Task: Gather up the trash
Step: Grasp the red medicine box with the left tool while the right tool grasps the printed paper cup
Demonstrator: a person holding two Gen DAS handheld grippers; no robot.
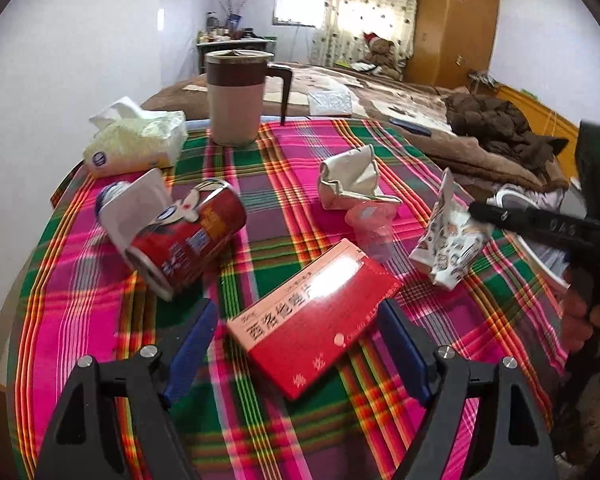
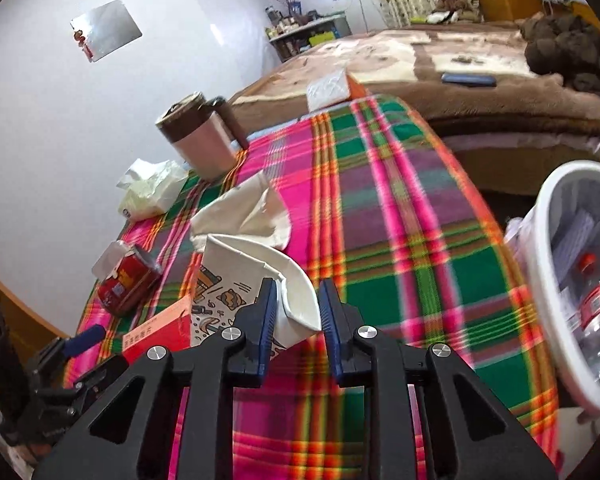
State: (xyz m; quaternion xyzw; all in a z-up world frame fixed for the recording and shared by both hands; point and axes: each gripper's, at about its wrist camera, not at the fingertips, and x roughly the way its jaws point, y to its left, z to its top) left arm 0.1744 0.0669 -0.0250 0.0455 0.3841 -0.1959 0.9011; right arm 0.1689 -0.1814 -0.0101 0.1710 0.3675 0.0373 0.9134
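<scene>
My right gripper (image 2: 298, 300) is shut on a crushed printed paper cup (image 2: 256, 280) and holds it just above the plaid tablecloth (image 2: 400, 216); the cup also shows in the left wrist view (image 1: 448, 236). My left gripper (image 1: 300, 320) is open, its blue fingers on either side of a red medicine box (image 1: 312, 316) lying flat. A red can (image 1: 184, 236), a crumpled paper bag (image 1: 352, 180) and a small clear plastic cup (image 1: 370, 224) lie on the table. A white trash bin (image 2: 572, 280) with a plastic bottle (image 2: 596, 312) inside stands at the table's right edge.
A lidded mug (image 1: 236, 96) and a tissue pack (image 1: 136, 140) stand at the table's far side. A bed with brown blankets (image 1: 492, 124) lies beyond the table. A white wall is on the left.
</scene>
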